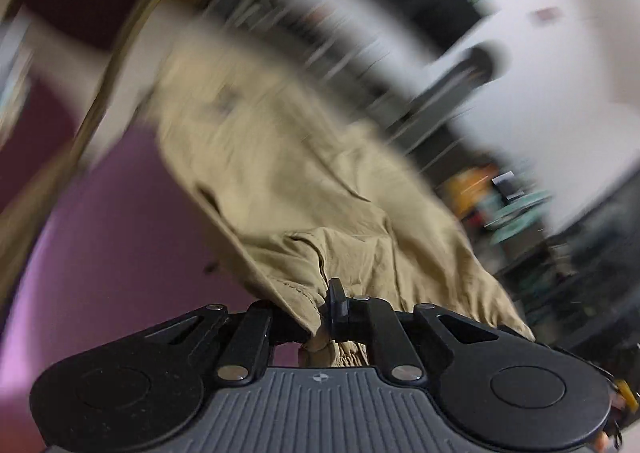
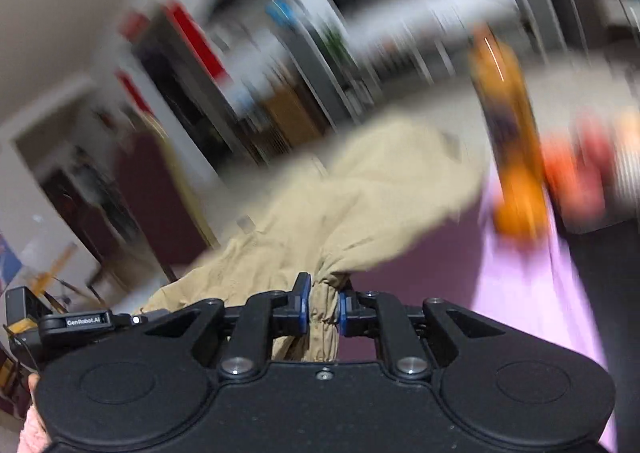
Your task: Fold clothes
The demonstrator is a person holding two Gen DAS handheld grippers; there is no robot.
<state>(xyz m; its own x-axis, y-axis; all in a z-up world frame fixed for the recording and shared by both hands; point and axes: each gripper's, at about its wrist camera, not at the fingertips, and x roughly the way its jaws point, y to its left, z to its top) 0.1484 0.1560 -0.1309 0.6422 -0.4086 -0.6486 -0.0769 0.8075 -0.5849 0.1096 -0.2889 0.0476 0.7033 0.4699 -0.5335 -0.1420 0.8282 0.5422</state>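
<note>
Between the closed-in fingers of the left tool, a bunched edge of the khaki garment is being pinched, the cloth gathering into tight creases right at the grip. From that grip the garment is rising away, lifted and stretched above a purple surface lying beneath and to the left of it; whether any part of the cloth is touching that surface cannot be told through the blur. Beyond the garment, a room with white walls is smearing into streaks.

In the right wrist view, the right tool is likewise clamping down on a gathered fold of the same garment, its blue-padded fingers pressing the cloth from both sides. Past that grip the garment is billowing up and to the right. To the left of the garment, the left tool's black body is showing low down. Right of the garment, a lilac cloth is hanging, and farther off an orange object is blurring.
</note>
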